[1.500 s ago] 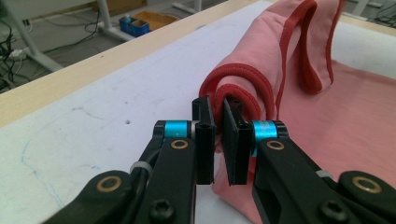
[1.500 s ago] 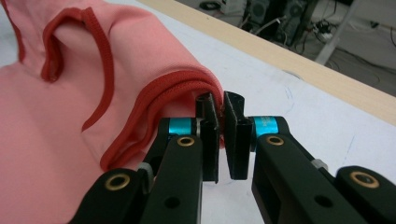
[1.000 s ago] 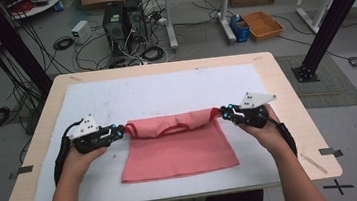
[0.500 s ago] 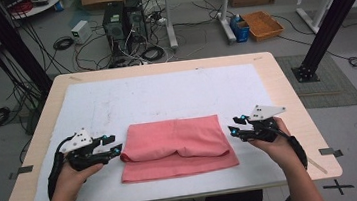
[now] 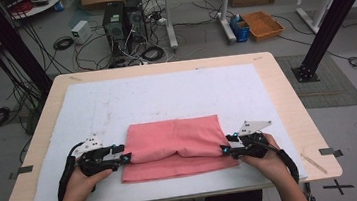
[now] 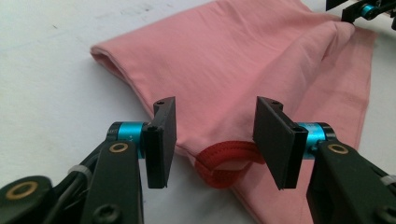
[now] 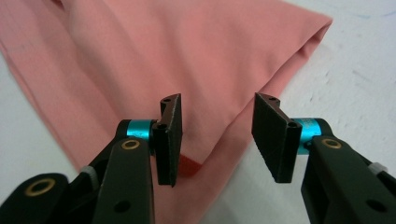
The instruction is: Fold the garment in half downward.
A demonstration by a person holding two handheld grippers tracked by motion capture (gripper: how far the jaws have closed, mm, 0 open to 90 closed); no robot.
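A pink cloth (image 5: pixel 173 143) lies folded on the white mat (image 5: pixel 166 97) near the table's front edge, its upper layer ending short of the lower one. My left gripper (image 5: pixel 124 158) rests at the cloth's left edge, and its jaws have just been opening. In the left gripper view the gripper (image 6: pixel 215 140) is open, with the cloth (image 6: pixel 233 60) and a red hem loop (image 6: pixel 224 163) lying loose between the pads. My right gripper (image 5: pixel 224 150) sits at the right edge, also just opening. In its own view that gripper (image 7: pixel 217 137) is open over the cloth's corner (image 7: pixel 187 56).
The wooden table (image 5: pixel 287 99) borders the mat, with tape marks near its front corners. Beyond it the floor holds cables, computer towers (image 5: pixel 125 18), an orange basket (image 5: pixel 263 23) and black frame posts (image 5: pixel 331 19). The other gripper (image 6: pixel 362 9) shows far off in the left gripper view.
Both grippers carried the cloth's upper edge toward the person, laid it down as a fold and let go. Their jaws went from shut to open and the hands sank to the mat.
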